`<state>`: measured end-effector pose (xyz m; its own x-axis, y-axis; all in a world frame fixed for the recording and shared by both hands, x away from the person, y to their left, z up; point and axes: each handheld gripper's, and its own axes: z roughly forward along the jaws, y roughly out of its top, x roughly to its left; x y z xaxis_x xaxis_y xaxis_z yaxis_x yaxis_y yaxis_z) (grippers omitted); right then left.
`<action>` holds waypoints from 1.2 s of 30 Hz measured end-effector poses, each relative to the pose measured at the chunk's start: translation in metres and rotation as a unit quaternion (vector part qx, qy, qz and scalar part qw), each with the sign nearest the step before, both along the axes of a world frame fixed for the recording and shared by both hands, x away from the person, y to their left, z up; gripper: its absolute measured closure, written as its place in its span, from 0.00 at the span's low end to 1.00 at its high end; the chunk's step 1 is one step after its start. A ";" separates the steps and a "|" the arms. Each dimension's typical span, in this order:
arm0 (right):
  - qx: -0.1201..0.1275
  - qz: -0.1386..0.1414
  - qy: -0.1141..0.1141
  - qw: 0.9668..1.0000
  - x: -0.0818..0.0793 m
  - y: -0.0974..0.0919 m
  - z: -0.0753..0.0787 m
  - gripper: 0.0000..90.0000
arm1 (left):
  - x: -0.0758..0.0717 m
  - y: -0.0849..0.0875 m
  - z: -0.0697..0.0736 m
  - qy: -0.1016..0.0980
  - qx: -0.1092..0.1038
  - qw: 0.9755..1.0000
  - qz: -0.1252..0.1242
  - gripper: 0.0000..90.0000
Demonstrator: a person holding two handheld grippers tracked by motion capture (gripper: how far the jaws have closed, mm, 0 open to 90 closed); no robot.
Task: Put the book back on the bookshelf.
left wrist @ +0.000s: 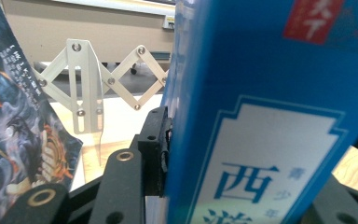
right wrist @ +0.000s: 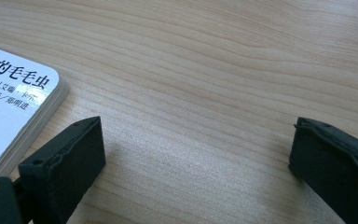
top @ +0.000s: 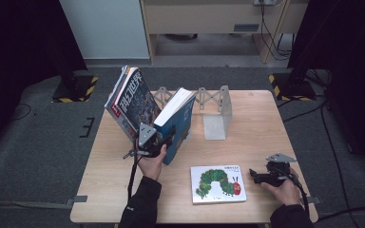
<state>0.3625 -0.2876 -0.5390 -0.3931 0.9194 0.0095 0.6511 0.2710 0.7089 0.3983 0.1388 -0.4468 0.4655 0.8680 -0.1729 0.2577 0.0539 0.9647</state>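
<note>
A thick blue book [top: 178,121] stands tilted on its lower edge at the table's middle, and my left gripper [top: 170,137] is shut on its lower spine end. In the left gripper view the left pad [left wrist: 161,154] presses flat against the blue book [left wrist: 261,116]. To its left a dark illustrated book [top: 133,99] leans away to the left, its cover close by [left wrist: 18,130]. A white caterpillar picture book [top: 217,184] lies flat near the front edge. My right gripper [top: 253,175] rests on the table just right of it, open and empty [right wrist: 196,154], with the picture book's corner [right wrist: 14,107] beside its left jaw.
An expandable white book rack [top: 214,102] with scissor links [left wrist: 102,79] stands behind the books, its end plate at the right. The wooden table [top: 256,128] has bare surface at the right and front left. Dark stands and cables sit on the floor beyond.
</note>
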 end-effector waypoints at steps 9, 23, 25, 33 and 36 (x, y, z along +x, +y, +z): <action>-0.001 0.002 0.000 1.000 0.001 0.000 0.000 0.04 | 0.012 -0.018 -0.002 -0.006 -0.003 1.000 0.009 0.63; -0.003 0.002 -0.001 1.000 0.001 0.000 0.000 0.03 | 0.023 -0.026 -0.002 0.004 0.001 1.000 0.014 0.62; -0.003 0.002 -0.001 1.000 0.001 0.000 0.000 0.03 | 0.020 -0.025 -0.003 0.009 0.007 1.000 0.009 0.61; -0.003 0.002 -0.001 1.000 0.001 0.000 0.000 0.03 | 0.004 -0.015 -0.012 0.019 0.019 1.000 0.002 0.60; -0.003 0.002 -0.001 1.000 0.001 0.000 0.000 0.03 | 0.002 -0.013 -0.017 0.027 0.020 0.999 0.001 0.60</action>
<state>0.3636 -0.2871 -0.5393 -0.3959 0.9183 0.0037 0.6495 0.2772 0.7080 0.3998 0.1260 -0.4639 0.4547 0.8758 -0.1619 0.3089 0.0154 0.9510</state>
